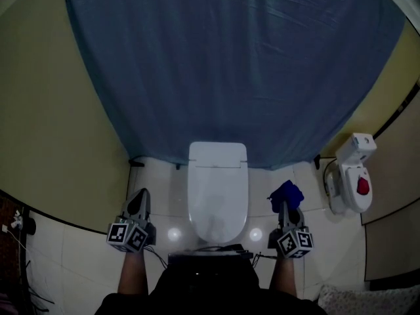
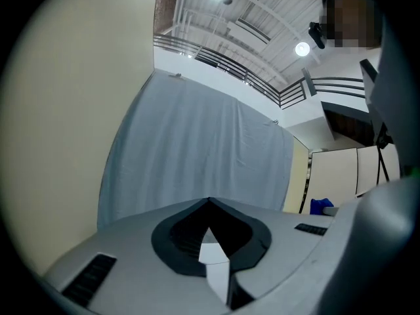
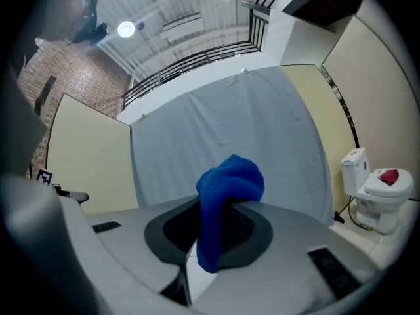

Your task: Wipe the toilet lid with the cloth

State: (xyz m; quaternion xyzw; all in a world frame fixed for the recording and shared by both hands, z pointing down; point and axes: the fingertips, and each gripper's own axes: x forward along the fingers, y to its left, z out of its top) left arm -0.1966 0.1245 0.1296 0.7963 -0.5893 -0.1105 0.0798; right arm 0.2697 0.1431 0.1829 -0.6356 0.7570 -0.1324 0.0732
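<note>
**Forearms low, grippers on either side of the closed toilet**

Closest to the head camera is the person's dark clothing [image 1: 203, 284]. From it the two bare forearms reach forward and down, almost parallel. The left forearm [image 1: 133, 277] carries the left gripper [image 1: 139, 201], which hangs over the white floor tiles [image 1: 161, 186] to the left of the toilet. Its jaws are pressed together at the tips with nothing between them. It points toward the blue curtain [image 1: 230, 64].

The right forearm [image 1: 283, 279] carries the right gripper [image 1: 287, 207] at about the same level, to the right of the toilet. Its jaws are clamped on the blue cloth [image 1: 287, 193]. The cloth is bunched above the jaw tips, and one end hangs down between the jaws. The cloth is beside the toilet lid [image 1: 218, 192] and does not touch it.

The lid is down, white and bare, and it lies between the two grippers. The tank [image 1: 218, 153] stands behind it against the curtain.

On the left, open tiles run from the left gripper to the yellow wall [image 1: 52, 130], with some cables [image 1: 26, 287] low in the corner. On the right, a second toilet [image 1: 353, 172] with a red object [image 1: 362, 186] on its lid stands near the wall, apart from the right gripper, with tiles between them.
</note>
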